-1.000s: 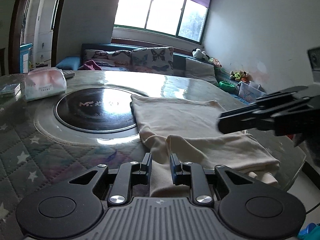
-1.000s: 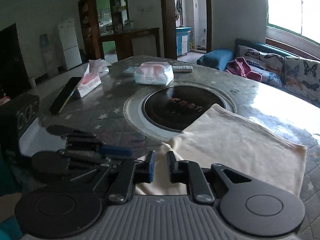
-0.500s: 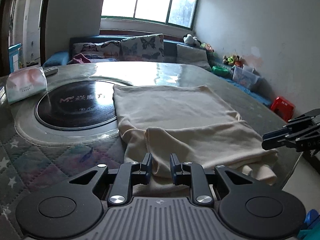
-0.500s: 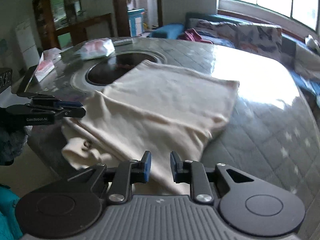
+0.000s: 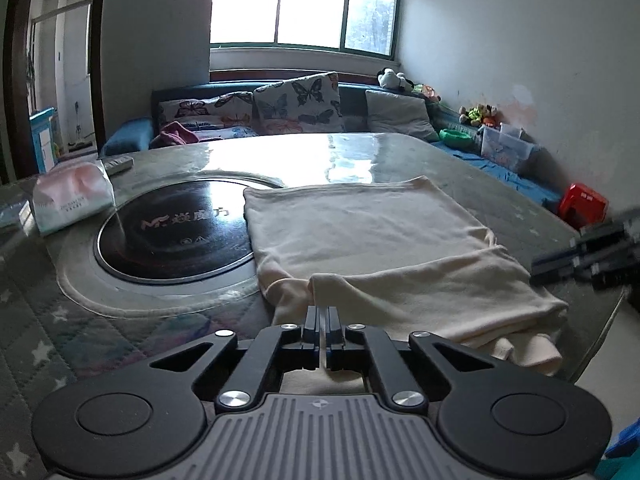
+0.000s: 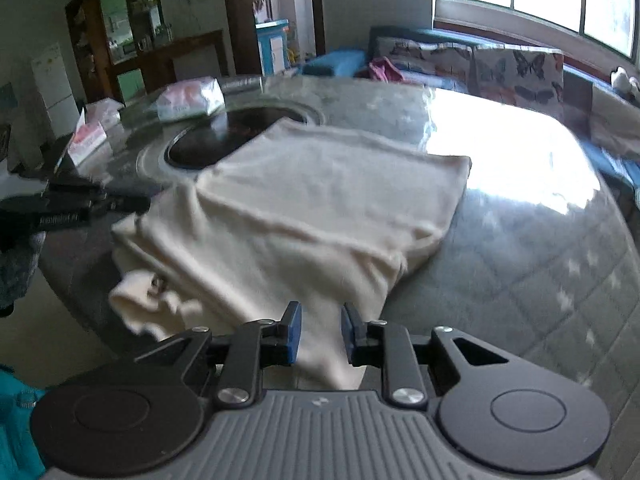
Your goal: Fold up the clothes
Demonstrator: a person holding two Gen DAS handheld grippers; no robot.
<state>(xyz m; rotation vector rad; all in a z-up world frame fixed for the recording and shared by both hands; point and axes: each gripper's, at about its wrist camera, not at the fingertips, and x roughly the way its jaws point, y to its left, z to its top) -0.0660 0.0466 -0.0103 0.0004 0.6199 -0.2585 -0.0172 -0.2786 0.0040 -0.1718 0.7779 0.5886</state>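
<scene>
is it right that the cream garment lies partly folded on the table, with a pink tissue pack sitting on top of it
Not quite. The cream garment does lie partly folded on the table, but the pink tissue pack is not on it. The left wrist view shows the pack on the table beyond the round black hotplate, apart from the garment.

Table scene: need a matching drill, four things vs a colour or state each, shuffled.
Things:
1. garment
2. left tool
3. right tool
4. cooktop

States:
A. black, round, set into the table
B. cream, partly folded, near edge hanging off the table
C. open, cloth between its blue pads
D. shut on a cloth fold

Pairs: 1-B, 2-D, 3-C, 4-A
</scene>
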